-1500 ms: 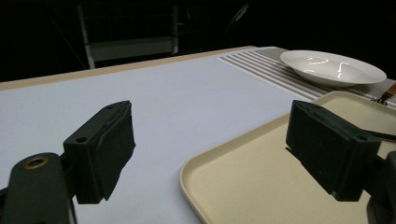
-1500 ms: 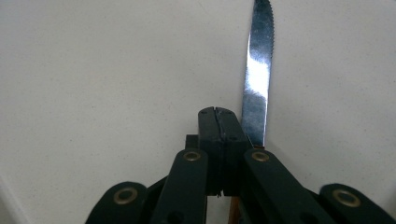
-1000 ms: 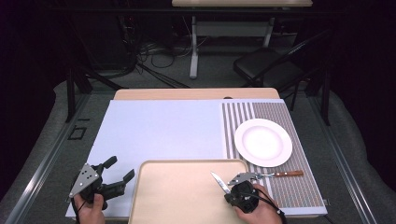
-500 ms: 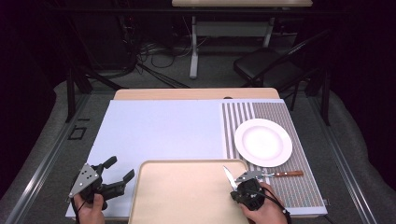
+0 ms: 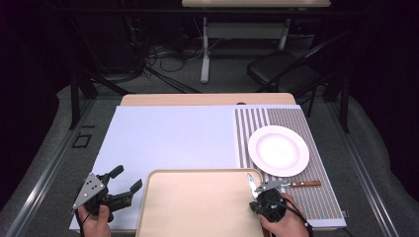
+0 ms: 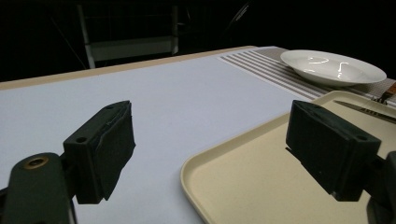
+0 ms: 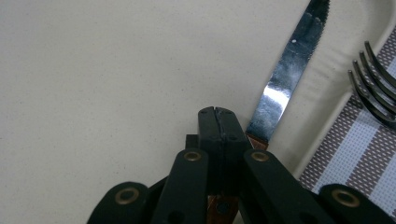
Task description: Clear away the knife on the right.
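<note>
Knife (image 7: pixel 285 79) clamped in right gripper (image 7: pixel 218 114) over empty tray (image 5: pixel 197 207), left gripper (image 6: pixel 224 149) open

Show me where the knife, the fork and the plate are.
knife (image 7: pixel 285 79), right gripper view, on the middle of its blade.
fork (image 7: pixel 373 95), right gripper view, on its tines.
plate (image 5: pixel 278 150), high view, on its white centre.

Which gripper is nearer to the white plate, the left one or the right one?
The right. The right gripper holds a knife at the tray's right edge, just below the white plate. The left gripper is open beyond the tray's left edge.
</note>
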The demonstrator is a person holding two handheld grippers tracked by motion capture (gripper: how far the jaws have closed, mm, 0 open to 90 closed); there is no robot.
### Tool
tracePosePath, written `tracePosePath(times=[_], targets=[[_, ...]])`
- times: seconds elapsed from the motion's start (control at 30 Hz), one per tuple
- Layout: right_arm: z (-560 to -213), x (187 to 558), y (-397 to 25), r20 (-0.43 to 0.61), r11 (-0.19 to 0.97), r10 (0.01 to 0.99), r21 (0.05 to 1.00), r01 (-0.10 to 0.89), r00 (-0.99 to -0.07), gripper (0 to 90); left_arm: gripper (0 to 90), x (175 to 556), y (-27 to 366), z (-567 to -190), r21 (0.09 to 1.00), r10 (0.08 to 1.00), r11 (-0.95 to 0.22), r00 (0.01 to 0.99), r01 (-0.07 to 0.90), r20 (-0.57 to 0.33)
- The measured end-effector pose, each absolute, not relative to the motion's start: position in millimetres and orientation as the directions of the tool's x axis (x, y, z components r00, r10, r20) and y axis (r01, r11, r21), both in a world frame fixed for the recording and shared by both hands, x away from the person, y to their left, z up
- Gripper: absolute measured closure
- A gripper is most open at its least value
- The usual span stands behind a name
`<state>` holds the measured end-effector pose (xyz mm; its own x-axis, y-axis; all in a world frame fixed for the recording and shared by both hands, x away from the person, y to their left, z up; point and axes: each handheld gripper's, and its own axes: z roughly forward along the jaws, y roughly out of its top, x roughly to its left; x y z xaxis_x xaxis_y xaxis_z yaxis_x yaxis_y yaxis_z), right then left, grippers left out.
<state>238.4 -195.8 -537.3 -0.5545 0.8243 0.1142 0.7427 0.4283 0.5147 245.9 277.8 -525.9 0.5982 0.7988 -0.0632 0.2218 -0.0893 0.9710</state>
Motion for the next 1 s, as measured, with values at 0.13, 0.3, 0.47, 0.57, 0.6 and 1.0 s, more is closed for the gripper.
tracePosePath(times=[0.13,0.3,0.47,0.57,0.6,1.0], targets=[[-538,238,-198,0.112,0.42,0.828,0.526,0.739,-0.549,90.0,15.6,246,278,-526,0.971,0.798,-0.092,0.599,0.222,-0.062],[-539,237,-200,0.114,0.404,0.834,0.54,0.738,-0.54,90.0,15.6,246,278,-526,0.971,0.798,-0.089,0.599,0.222,-0.064],[-538,237,-201,0.107,0.417,0.834,0.522,0.744,-0.542,90.0,15.6,246,278,-526,0.971,0.798,-0.09,0.599,0.222,-0.063],[-537,236,-201,0.115,0.413,0.83,0.531,0.74,-0.546,90.0,15.6,246,278,-526,0.971,0.799,-0.09,0.599,0.222,-0.063],[-535,235,-200,0.118,0.414,0.827,0.533,0.738,-0.549,89.0,15.6,246,278,-526,0.971,0.799,-0.091,0.598,0.222,-0.063],[-523,228,-198,0.112,0.418,0.808,0.584,0.696,-0.579,72.8,15.6,246,278,-526,0.97,0.798,-0.091,0.599,0.225,-0.064]])
